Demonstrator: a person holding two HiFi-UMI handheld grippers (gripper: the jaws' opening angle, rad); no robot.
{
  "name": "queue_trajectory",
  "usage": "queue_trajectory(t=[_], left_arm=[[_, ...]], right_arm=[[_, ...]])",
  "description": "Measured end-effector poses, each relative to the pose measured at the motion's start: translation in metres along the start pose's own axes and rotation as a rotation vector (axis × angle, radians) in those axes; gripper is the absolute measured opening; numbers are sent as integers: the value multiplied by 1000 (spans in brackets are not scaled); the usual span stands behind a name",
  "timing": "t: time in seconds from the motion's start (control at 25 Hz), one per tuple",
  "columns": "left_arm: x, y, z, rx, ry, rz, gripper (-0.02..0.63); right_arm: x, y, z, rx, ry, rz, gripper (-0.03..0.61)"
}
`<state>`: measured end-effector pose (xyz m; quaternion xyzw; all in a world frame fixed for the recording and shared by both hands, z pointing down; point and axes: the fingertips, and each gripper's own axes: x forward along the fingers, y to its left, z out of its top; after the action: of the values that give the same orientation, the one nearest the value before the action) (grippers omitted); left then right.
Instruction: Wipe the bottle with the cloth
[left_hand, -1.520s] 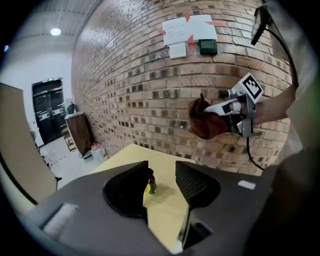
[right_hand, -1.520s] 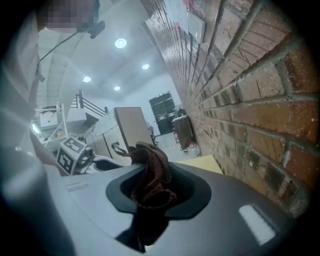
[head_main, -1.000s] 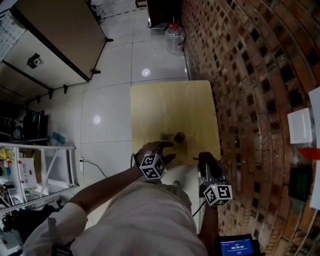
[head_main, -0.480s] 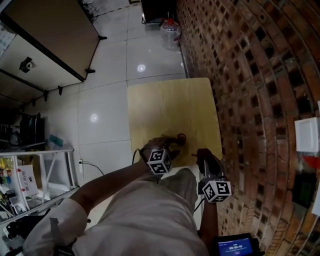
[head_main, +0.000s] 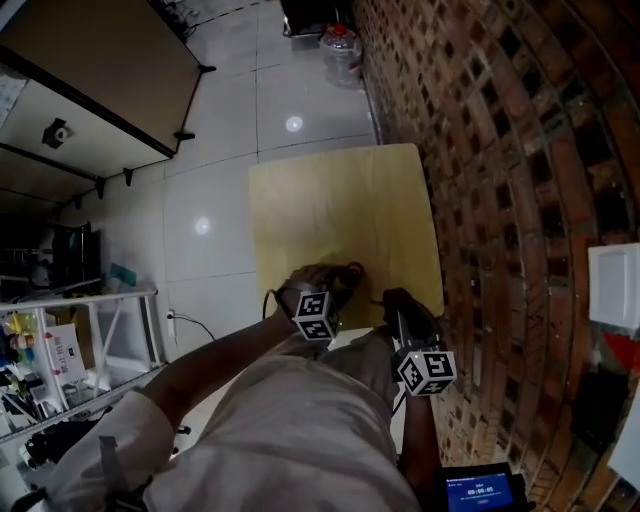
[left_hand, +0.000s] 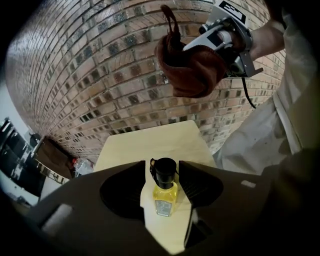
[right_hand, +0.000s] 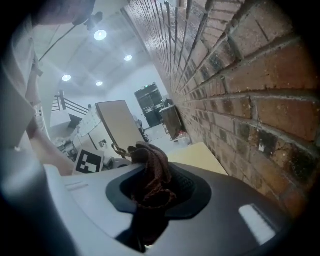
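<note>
A small bottle (left_hand: 165, 192) of yellow liquid with a black cap stands upright on the pale wooden table (head_main: 340, 200), near its front edge. My left gripper (left_hand: 162, 166) has a jaw on either side of it, and the jaws are opening with the bottle between them and narrow gaps at the cap. In the head view the bottle (head_main: 352, 270) shows just past the left gripper (head_main: 335, 288). A bunched brown cloth (right_hand: 150, 175) sits in my right gripper (right_hand: 152, 186), which is shut on it. The cloth (left_hand: 192, 67) hangs in the air above and right of the bottle.
A brick wall (head_main: 500, 150) runs along the table's right side. A water jug (head_main: 340, 50) stands on the tiled floor beyond the table. A large cabinet (head_main: 90, 70) and a metal shelf rack (head_main: 60, 340) stand at the left.
My left gripper has moved forward until its jaws flank the bottle. The right gripper with the cloth has come a little nearer the table's front edge.
</note>
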<state>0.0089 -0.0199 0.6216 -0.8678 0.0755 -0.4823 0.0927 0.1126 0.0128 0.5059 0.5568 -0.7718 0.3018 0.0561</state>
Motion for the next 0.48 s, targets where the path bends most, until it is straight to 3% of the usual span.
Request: queue_trajectory(t=[0.32,0.48], left_arm=[[15,-3,3,9,68,36,195],[16,-4,2,-36,73,49,166]], right_arm=[[12,-10,3,-44,58,49,89],[7,-10,2,-59,78,45,89]])
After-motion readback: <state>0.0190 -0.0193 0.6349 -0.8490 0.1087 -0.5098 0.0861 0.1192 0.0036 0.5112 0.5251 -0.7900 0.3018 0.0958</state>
